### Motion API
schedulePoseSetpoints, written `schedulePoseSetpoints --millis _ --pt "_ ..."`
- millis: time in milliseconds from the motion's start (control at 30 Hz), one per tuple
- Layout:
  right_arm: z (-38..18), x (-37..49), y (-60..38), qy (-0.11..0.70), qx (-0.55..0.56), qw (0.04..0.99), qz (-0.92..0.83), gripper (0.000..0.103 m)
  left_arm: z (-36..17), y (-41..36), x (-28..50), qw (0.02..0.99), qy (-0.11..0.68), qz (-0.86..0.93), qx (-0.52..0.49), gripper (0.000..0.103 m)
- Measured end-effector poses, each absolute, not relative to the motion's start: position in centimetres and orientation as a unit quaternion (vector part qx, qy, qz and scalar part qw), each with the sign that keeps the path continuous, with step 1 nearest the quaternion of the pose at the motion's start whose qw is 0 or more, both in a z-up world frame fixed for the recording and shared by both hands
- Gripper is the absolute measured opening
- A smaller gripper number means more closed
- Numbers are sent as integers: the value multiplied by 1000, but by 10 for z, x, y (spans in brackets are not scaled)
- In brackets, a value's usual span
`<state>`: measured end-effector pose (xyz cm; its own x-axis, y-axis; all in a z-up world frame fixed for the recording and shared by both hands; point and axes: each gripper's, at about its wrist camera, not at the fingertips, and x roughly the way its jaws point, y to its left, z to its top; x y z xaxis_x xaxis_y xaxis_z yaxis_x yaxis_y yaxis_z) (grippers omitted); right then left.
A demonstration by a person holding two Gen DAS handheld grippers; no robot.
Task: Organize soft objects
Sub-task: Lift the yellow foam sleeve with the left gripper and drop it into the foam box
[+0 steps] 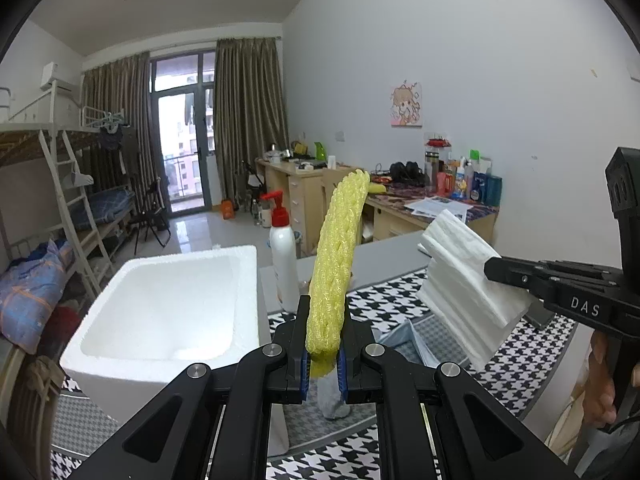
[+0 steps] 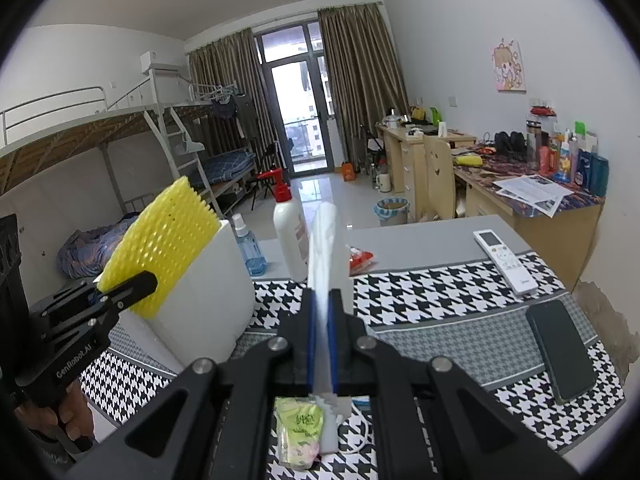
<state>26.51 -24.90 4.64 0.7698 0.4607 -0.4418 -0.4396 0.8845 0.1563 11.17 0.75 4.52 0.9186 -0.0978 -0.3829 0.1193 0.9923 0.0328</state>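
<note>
My left gripper (image 1: 322,356) is shut on a yellow foam net sleeve (image 1: 338,264), held upright above the table; it also shows in the right wrist view (image 2: 168,248), in front of the white styrofoam box (image 2: 208,304). My right gripper (image 2: 321,344) is shut on a white folded foam sheet (image 2: 326,248), edge-on to its camera. In the left wrist view the sheet (image 1: 464,280) hangs at the right from the right gripper (image 1: 504,274). The styrofoam box (image 1: 168,312) sits open at the left. A grey sock-like item (image 1: 334,400) lies below my left fingers.
A white pump bottle with red top (image 2: 290,236), a blue bottle (image 2: 248,248) and a red packet (image 2: 360,258) stand behind. A remote (image 2: 506,260) and a phone (image 2: 564,354) lie on the houndstooth cloth (image 2: 440,288). A green packet (image 2: 300,432) lies below my right gripper.
</note>
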Motion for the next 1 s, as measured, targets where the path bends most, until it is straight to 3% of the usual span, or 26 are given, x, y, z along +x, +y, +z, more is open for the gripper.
schedulePoseSetpoints --millis 1000 --pt "62 276 -223 223 13 934 280 8 69 43 123 986 163 44 7 11"
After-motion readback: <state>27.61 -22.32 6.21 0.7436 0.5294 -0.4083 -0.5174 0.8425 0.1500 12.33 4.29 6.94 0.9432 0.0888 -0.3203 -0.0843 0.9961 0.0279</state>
